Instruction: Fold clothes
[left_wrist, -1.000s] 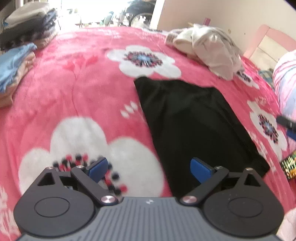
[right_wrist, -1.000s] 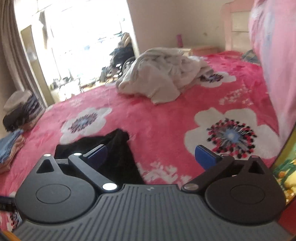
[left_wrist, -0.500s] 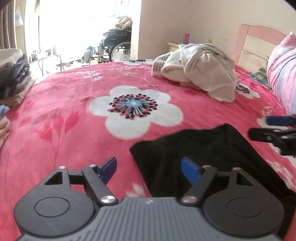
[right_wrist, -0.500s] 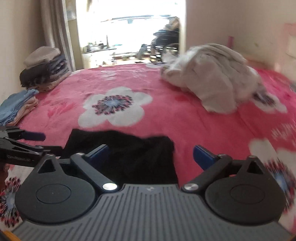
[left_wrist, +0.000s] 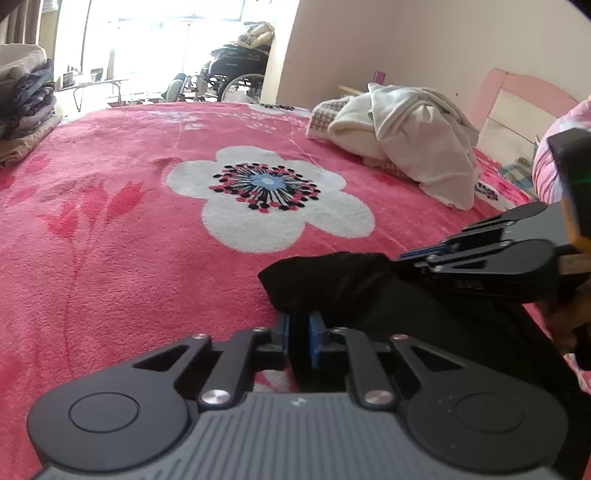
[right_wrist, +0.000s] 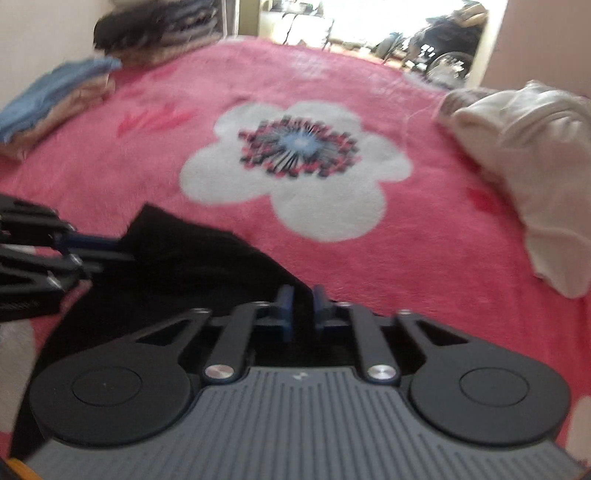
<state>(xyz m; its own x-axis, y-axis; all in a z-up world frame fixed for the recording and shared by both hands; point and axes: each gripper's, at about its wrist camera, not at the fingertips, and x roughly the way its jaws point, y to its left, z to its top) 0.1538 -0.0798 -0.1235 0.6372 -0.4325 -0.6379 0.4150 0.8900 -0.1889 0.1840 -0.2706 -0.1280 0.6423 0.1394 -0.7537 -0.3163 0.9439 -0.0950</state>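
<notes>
Both the left gripper (left_wrist: 299, 326) and right gripper (right_wrist: 302, 302) are clenched on the far edge of the black garment (left_wrist: 369, 291) lying on the pink floral blanket (left_wrist: 129, 229), its fold barely begun, the cream clothes heap (left_wrist: 410, 147) still waiting

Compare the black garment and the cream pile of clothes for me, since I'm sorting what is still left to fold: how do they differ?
The black garment lies mostly flat near the camera; the cream pile of clothes sits bunched and heaped at the far side by the headboard.
The left gripper and the right gripper have both just closed on the black garment's edge; nothing touches the cream pile.
Both rest on the pink flowered blanket.
</notes>
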